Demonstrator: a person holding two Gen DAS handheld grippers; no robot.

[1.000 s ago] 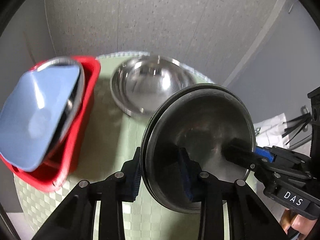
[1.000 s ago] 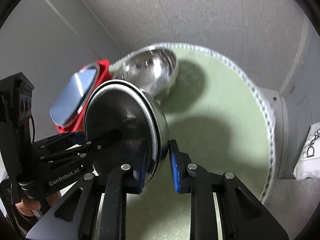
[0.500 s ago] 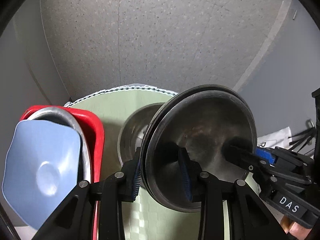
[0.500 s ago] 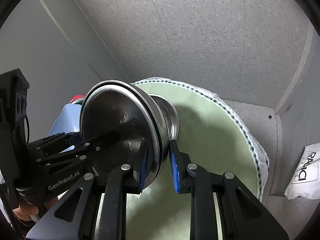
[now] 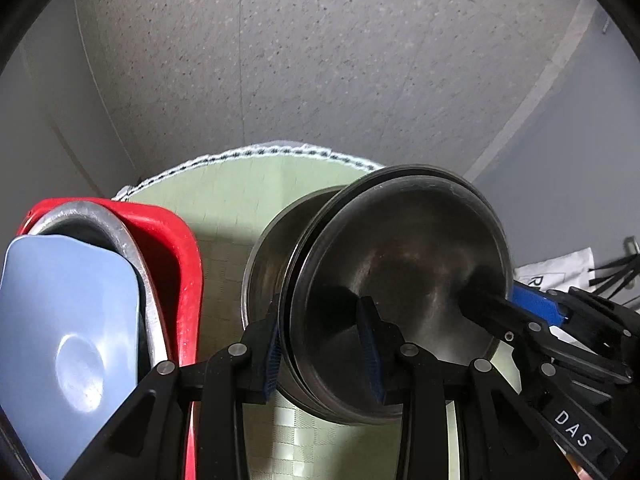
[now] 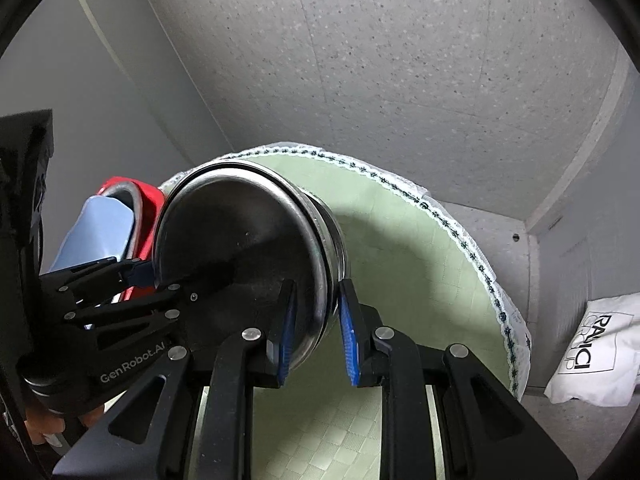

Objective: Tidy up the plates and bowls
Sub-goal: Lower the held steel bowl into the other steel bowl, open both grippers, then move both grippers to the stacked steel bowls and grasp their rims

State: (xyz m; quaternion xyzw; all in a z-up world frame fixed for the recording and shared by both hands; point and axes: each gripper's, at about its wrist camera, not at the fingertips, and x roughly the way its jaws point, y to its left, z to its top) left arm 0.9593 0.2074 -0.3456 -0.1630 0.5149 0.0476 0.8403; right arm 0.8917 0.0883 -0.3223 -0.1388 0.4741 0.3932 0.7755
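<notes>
A stack of steel bowls [image 5: 412,280] is held tilted on edge over the green table mat [image 5: 224,216]. My left gripper [image 5: 320,348] is shut on its near rim. My right gripper [image 6: 316,332] straddles the opposite rim of the stack [image 6: 236,240], with its jaws a little apart and a gap on the outer side. A larger steel bowl [image 5: 264,264] sits on the mat just behind the stack, mostly hidden. A red basket [image 5: 176,248] at the left holds a blue plate [image 5: 68,332] leaning against a steel plate [image 5: 116,224].
The round table ends at a lace-edged cloth [image 6: 460,236] close to grey walls. A white printed bag [image 6: 596,352] lies on the floor to the right. The red basket also shows in the right wrist view [image 6: 136,196].
Both grippers carried the bowl stack lower and closer to the large steel bowl, which is now mostly hidden behind it. The right gripper's jaws have opened slightly around the rim.
</notes>
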